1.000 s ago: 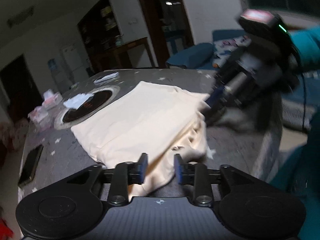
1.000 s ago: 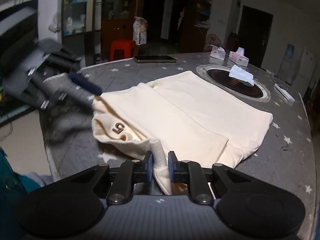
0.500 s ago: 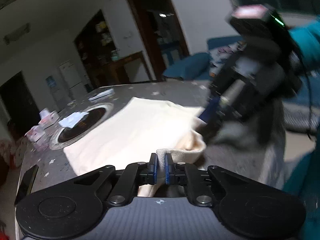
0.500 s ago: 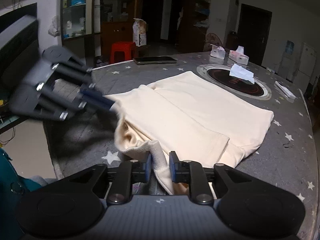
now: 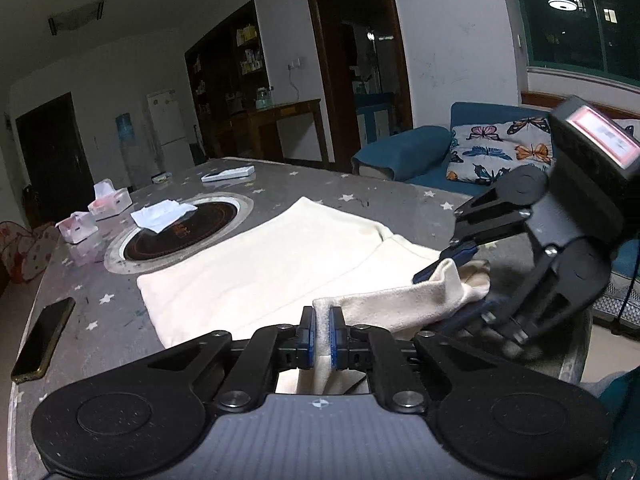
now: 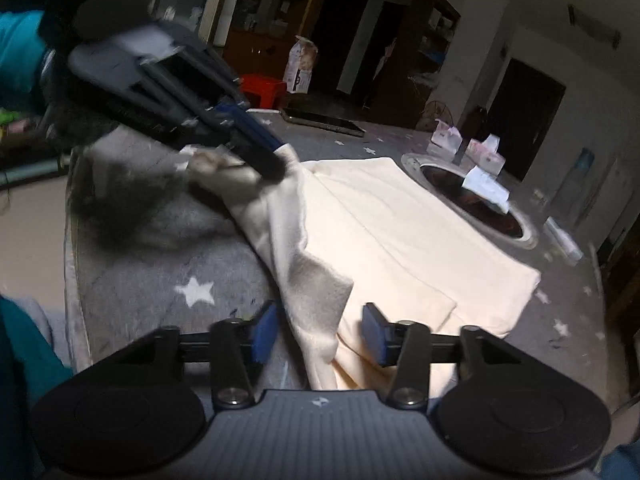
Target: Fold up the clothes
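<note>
A cream garment (image 5: 260,272) lies partly folded on the grey star-print table (image 5: 380,200). My left gripper (image 5: 322,336) is shut on a raised fold at its near edge. In the right wrist view the same left gripper (image 6: 276,164) pinches a corner of the cream garment (image 6: 400,232) and holds it up off the table. My right gripper (image 6: 320,334) has its jaws opening; a hanging strip of cloth sits between the blue pads (image 6: 264,332) without being pressed. The right gripper (image 5: 460,284) also shows at the far end of the lifted fold.
A round hob (image 5: 180,232) is set into the table, with a white tissue (image 5: 162,214) on it. Tissue packs (image 5: 108,204), a remote (image 5: 228,174) and a phone (image 5: 42,340) lie around it. A blue sofa (image 5: 404,156) stands beyond the table and a red stool (image 6: 262,88) beside it.
My left gripper went from open to shut on the garment's edge and lifted it. My right gripper's jaws spread apart off the fold they pinched, and both wrists rolled.
</note>
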### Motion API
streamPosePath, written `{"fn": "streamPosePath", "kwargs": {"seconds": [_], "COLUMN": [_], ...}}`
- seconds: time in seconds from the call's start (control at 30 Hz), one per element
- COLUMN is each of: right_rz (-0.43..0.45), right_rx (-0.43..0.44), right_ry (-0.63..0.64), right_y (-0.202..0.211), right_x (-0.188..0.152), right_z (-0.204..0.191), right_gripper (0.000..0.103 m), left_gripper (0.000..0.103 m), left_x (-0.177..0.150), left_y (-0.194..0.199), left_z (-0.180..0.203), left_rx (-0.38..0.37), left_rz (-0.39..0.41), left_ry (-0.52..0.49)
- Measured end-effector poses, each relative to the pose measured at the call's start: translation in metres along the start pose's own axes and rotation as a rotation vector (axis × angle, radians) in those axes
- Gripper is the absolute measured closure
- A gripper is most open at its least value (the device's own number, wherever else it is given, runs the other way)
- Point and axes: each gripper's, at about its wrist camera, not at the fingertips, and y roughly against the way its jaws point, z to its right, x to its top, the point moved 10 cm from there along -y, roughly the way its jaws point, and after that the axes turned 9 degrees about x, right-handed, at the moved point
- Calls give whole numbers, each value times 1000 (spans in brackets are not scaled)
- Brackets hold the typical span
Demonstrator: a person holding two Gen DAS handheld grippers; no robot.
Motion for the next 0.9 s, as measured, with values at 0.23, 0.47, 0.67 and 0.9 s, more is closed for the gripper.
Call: {"fn": "streamPosePath", "kwargs": {"seconds": [0.23, 0.47, 0.67, 0.9], "right_rz": [21, 37, 35, 44], "right_rx": [71, 80, 68, 48], "right_ry": [-166, -212, -218, -206], "right_y": [8, 15, 13, 13], "right_x": [12, 22, 22, 19], "right_z": [17, 25, 26, 21], "right_gripper": [89, 89, 89, 92], "left_gripper": [86, 62, 62, 97], "left_x": [-22, -40, -54, -53], "left_y": [14, 20, 12, 16], "left_z": [2, 6, 6, 0], "left_rx": [43, 98, 117, 95], "left_rz": [-36, -40, -69, -71], "left_ry": [-53, -174, -247, -219]}}
